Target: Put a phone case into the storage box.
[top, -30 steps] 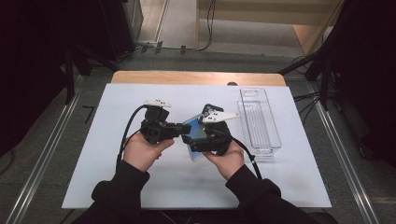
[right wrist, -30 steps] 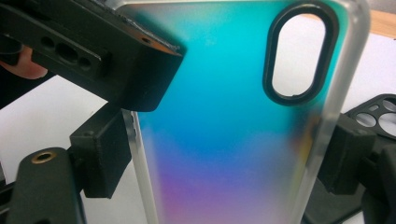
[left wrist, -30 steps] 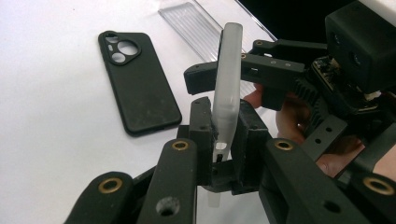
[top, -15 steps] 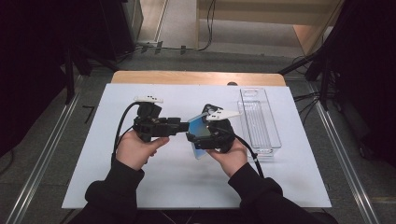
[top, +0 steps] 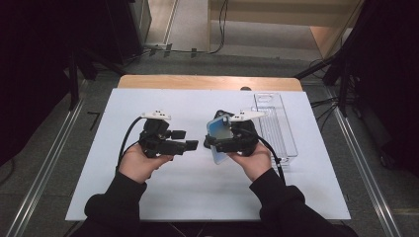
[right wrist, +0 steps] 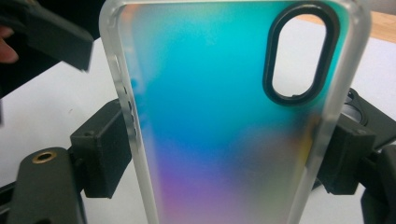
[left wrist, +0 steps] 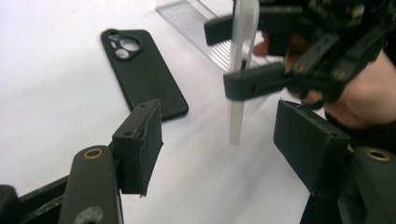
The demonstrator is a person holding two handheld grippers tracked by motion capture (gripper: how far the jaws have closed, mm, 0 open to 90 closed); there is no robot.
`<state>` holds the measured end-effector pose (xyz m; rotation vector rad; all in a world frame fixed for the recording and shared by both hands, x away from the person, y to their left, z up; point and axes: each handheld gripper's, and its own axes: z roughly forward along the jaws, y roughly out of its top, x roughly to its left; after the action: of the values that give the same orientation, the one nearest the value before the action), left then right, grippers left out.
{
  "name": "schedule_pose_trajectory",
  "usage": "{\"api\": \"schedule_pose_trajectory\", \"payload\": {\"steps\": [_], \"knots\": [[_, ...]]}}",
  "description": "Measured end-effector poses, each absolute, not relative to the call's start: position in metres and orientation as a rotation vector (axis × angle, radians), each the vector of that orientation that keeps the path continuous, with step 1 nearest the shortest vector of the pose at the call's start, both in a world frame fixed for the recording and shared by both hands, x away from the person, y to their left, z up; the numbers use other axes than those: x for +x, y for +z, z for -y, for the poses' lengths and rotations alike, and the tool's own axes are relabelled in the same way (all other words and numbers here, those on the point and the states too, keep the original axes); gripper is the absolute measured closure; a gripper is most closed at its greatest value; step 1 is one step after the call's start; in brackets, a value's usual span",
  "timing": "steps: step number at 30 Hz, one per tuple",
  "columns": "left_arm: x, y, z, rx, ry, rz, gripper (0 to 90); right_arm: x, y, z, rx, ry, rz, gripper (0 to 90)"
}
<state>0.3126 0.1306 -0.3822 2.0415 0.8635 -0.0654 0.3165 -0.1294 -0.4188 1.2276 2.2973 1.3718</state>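
Iridescent case (right wrist: pixel 224 130) edge-clamped in right tool (top: pixel 222 143); left tool (top: pixel 190 145) apparently clear.

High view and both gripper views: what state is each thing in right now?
Left claw: open, jaws have just been opening, nothing between them.
Right claw: shut on the iridescent phone case.
Iridescent phone case: held upright off the table, gripped across its frosted edges.
Black phone case: lying flat on the table, untouched.
Clear tray: resting on the table, contents cannot be told.
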Motion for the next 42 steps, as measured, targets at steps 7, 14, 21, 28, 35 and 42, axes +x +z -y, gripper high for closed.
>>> {"api": "schedule_pose_trajectory", "payload": {"steps": [7,14,21,28,35,42], "knots": [[0.309,-0.402,-0.138,2.068,-0.032,-0.83,33.0,0.318,-0.413,0.138,1.183,1.402,-2.329,16.1],[0.301,-0.418,-0.147,2.099,0.025,-0.794,29.9,0.32,-0.406,0.148,1.142,1.424,-2.368,16.1],[0.297,-0.428,-0.16,2.084,0.017,-0.81,29.9,0.321,-0.398,0.159,1.102,1.431,-2.39,16.1],[0.29,-0.435,-0.171,2.08,0.034,-0.809,29.9,0.324,-0.388,0.173,1.118,1.455,-2.382,16.1],[0.283,-0.439,-0.18,2.075,0.028,-0.834,29.9,0.327,-0.379,0.19,1.153,1.448,-2.343,16.1],[0.278,-0.443,-0.187,2.068,0.031,-0.855,29.9,0.332,-0.371,0.209,1.188,1.443,-2.279,16.1]]}}
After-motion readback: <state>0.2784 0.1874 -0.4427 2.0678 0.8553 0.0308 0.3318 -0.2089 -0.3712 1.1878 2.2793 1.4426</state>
